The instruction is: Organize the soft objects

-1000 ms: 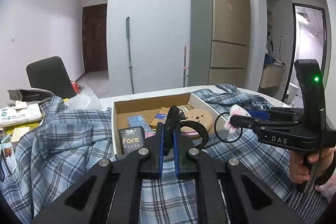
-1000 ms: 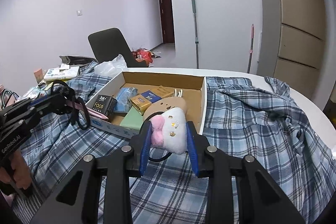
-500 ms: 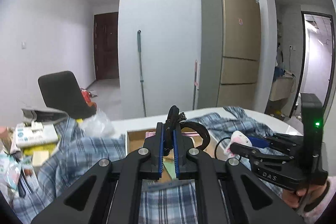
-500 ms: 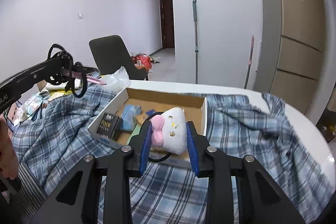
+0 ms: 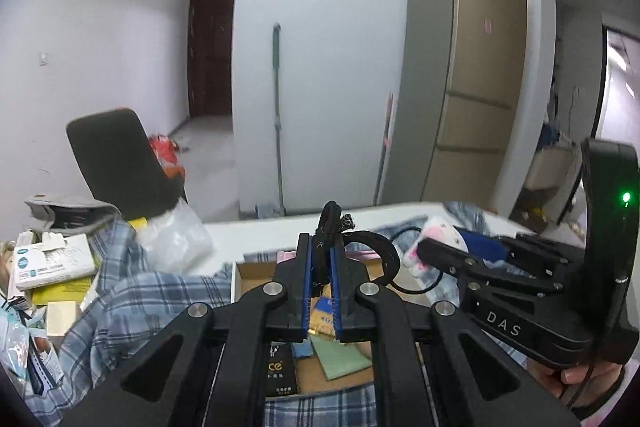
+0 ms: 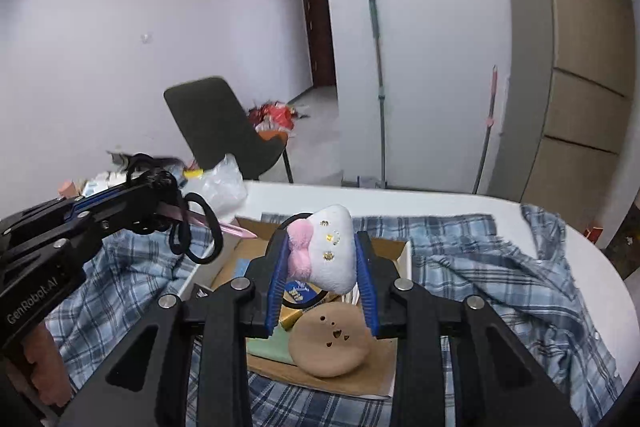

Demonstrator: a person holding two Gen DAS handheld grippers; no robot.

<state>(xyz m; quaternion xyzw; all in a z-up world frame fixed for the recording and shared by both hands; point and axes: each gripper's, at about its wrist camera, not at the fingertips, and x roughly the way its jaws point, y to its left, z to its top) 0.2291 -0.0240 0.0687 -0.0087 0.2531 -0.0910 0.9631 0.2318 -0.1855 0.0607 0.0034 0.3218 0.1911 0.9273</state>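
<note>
My left gripper (image 5: 321,247) is shut on a bundle of black hair ties (image 5: 370,247) with a pink clip (image 6: 230,227), held above the cardboard box (image 5: 256,277). It also shows in the right wrist view (image 6: 168,203). My right gripper (image 6: 321,259) is shut on a white plush hair tie with a pink bow (image 6: 326,251), its black elastic loop hanging below. It is held above the box (image 6: 404,257). The plush also shows in the left wrist view (image 5: 436,235).
The box holds a tan round plush (image 6: 330,341), a green pad (image 5: 340,355), a black "Face" packet (image 5: 280,367) and small packets. A blue plaid shirt (image 6: 500,267) covers the white table (image 6: 400,197). Boxes and papers (image 5: 52,263) lie left. A chair (image 5: 120,163) stands behind.
Both grippers have moved forward over the box, each keeping its grip. The left gripper with the black ties has come closer to the right gripper.
</note>
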